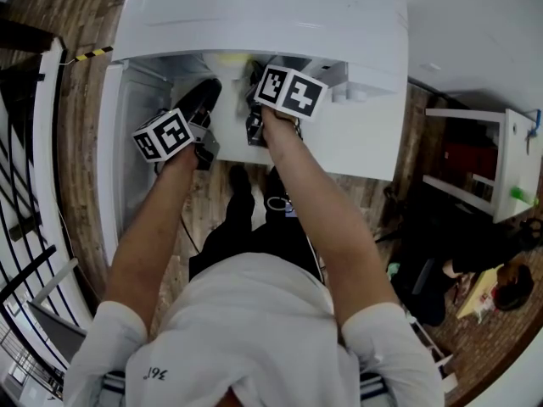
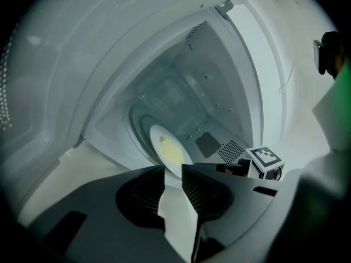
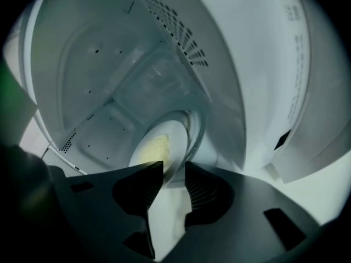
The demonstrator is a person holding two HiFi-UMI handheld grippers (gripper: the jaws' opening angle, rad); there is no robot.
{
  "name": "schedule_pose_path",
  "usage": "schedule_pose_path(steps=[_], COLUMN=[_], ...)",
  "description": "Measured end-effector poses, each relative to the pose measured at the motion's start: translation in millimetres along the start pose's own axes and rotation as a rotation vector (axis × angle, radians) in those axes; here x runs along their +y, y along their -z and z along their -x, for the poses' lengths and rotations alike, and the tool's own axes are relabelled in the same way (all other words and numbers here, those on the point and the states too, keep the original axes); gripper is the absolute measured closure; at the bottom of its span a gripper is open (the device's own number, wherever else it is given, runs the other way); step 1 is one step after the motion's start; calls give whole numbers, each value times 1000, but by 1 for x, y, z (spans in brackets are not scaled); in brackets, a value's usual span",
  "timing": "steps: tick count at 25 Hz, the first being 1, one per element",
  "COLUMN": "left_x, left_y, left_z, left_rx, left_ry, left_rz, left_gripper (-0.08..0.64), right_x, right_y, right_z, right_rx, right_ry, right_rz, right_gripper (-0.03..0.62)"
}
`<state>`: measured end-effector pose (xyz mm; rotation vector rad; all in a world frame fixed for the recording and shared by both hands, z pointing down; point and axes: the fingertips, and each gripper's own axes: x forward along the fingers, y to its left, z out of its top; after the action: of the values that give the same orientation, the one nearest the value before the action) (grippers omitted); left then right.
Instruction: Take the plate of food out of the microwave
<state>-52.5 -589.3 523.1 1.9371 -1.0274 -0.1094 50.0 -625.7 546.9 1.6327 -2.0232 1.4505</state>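
Left gripper [image 2: 173,171] and right gripper [image 3: 174,171] are both poked inside the microwave [image 1: 254,24], jaws spread, nothing pinched. The plate of food [image 2: 167,149] sits on the turntable [image 2: 137,126], with its near rim at 12 o'clock off both sets of tips.

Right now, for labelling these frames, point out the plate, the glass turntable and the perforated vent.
plate [image 2: 162,141]: left gripper view, white part above the food.
glass turntable [image 2: 138,122]: left gripper view, bare rim beside plate.
perforated vent [image 2: 233,149]: left gripper view, its middle.

Place: home-style kitchen corner | Signs: open white microwave [image 1: 254,24], wood-plank floor [image 1: 81,24], white shelf unit [image 1: 496,172] right there alongside
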Motion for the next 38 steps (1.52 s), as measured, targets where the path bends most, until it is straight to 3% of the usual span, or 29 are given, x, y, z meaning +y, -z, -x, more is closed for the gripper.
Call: schedule_pose_path(steps=[5,10,16,22,28,31,38], left_x=[1,-7,-5,-4,-11,-17,-27], left_y=[-1,0,5,1,11,18,20], left_z=[-2,-10,-16,-24,-27,-27,-24], left_rx=[9,16,35,-8,-4,16,10], left_ry=[25,75,97,139,214,210,212], left_rz=[18,40,56,115,182,163,145], left_gripper=[478,410,408,410,435,479,486], right_x=[-2,-3,-9,-22,-34,-39,-40], right_y=[-1,-3,-3,6,13,11,10], right_z=[4,15,31,45,53,61,71], right_rx=[-12,-22,-30,-17,-10,-13,-21], right_ry=[-26,-45,-68,-97,-91,-95,-112], right_rz=[-86,-122,-193,-293,-298,-289,-258], right_gripper=[512,532,545,549,549,549,549])
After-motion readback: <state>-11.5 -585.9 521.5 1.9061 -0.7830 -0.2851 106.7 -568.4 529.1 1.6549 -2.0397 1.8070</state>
